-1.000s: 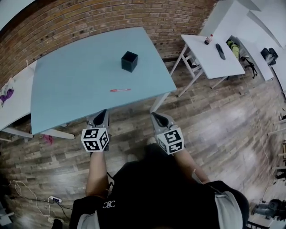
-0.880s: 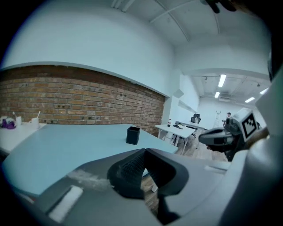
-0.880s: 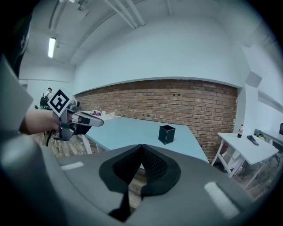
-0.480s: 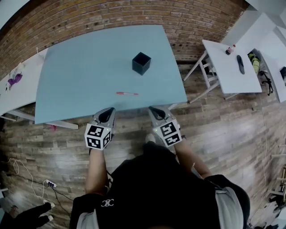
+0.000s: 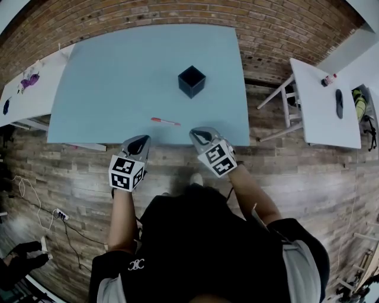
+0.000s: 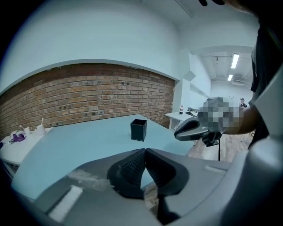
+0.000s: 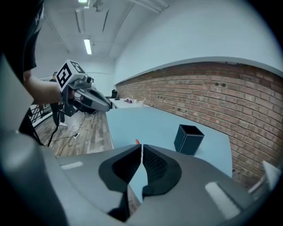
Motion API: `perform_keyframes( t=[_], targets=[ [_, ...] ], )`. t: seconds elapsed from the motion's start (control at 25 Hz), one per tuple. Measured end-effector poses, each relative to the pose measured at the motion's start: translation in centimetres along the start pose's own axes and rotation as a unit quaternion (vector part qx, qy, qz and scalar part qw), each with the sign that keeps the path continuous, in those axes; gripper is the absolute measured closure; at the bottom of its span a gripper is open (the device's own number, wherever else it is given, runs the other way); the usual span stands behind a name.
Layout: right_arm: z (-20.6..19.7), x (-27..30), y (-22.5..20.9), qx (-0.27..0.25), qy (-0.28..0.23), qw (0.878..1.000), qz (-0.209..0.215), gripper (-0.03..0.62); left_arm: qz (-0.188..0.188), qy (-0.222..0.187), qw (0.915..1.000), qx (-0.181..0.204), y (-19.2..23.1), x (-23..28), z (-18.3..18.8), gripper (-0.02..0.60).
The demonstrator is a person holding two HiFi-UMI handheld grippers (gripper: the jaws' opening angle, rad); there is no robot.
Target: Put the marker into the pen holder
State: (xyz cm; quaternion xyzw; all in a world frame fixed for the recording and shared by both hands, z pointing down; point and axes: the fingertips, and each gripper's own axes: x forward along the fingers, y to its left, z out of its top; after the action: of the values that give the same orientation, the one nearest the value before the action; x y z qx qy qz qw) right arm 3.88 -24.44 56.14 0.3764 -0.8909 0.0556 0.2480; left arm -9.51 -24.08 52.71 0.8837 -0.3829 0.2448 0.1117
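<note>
A red marker (image 5: 164, 121) lies flat on the light blue table (image 5: 106, 77), close to its near edge. Further back stands the black square pen holder (image 5: 192, 81), upright and apart from the marker. My left gripper (image 5: 137, 144) hovers at the near edge, left of the marker, shut and empty. My right gripper (image 5: 200, 135) reaches over the edge to the marker's right; its jaws have just been opening, stand a thin slit apart and hold nothing. In the right gripper view the marker's red end (image 7: 137, 142) peeks above the jaws and the pen holder (image 7: 189, 139) stands beyond.
A white table (image 5: 323, 124) with a small bottle (image 5: 326, 80) and a dark object (image 5: 338, 103) stands to the right. Another white table (image 5: 23, 100) adjoins the blue one on the left. A brick wall (image 5: 148, 12) runs behind. Cables (image 5: 59, 216) lie on the wooden floor.
Both grippers have moved forward to the table's near edge. The right one has travelled further, rolled, and now sits over the tabletop. The table appears nearer and more centred.
</note>
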Motion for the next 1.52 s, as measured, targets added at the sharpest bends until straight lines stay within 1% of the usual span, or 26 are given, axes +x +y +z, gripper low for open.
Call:
perform_keyframes(
  t=[0.08, 0.2, 0.32, 0.4, 0.56, 0.8, 1.08, 1.36, 1.44, 1.52],
  targets=[
    [-0.1, 1.2, -0.6, -0.01, 0.008, 1.0, 0.02, 0.576, 0.008, 0.01, 0.9998, -0.014, 0.0, -0.1, -0.4, 0.578],
    [0.0, 3.5, -0.3, -0.022, 0.023, 0.998, 0.054, 0.565, 0.022, 0.018, 0.9991, -0.032, 0.6, -0.5, -1.0, 0.578],
    [0.0, 5.9, 0.5, -0.039, 0.041, 0.995, 0.083, 0.546, 0.036, 0.016, 0.9982, -0.046, 1.6, -1.0, -1.3, 0.578],
    [-0.1, 7.6, 0.9, -0.052, 0.056, 0.992, 0.098, 0.521, 0.043, 0.014, 0.9975, -0.055, 2.1, -1.3, -1.5, 0.578],
    [-0.6, 11.2, 1.7, -0.069, 0.094, 0.985, 0.126, 0.494, 0.055, 0.012, 0.9961, -0.068, 3.2, -2.0, -2.2, 0.578],
    [-1.5, 16.3, 2.1, -0.106, 0.143, 0.975, 0.133, 0.487, 0.082, 0.006, 0.9918, -0.098, 4.9, -3.6, -3.7, 0.578],
    [-3.0, 20.0, 1.8, -0.133, 0.21, 0.958, 0.146, 0.485, 0.095, 0.005, 0.9895, -0.109, 5.9, -4.4, -3.9, 0.578],
    [-4.8, 21.8, 2.3, -0.122, 0.258, 0.944, 0.163, 0.485, 0.107, 0.007, 0.9875, -0.115, 6.9, -5.1, -5.3, 0.578],
    [-4.9, 21.9, 2.5, -0.116, 0.26, 0.942, 0.175, 0.485, 0.109, 0.007, 0.9866, -0.121, 7.1, -5.1, -5.4, 0.578],
    [-4.7, 22.0, 2.9, -0.097, 0.261, 0.942, 0.19, 0.484, 0.11, 0.003, 0.9857, -0.128, 7.4, -5.1, -5.2, 0.578]
  ],
)
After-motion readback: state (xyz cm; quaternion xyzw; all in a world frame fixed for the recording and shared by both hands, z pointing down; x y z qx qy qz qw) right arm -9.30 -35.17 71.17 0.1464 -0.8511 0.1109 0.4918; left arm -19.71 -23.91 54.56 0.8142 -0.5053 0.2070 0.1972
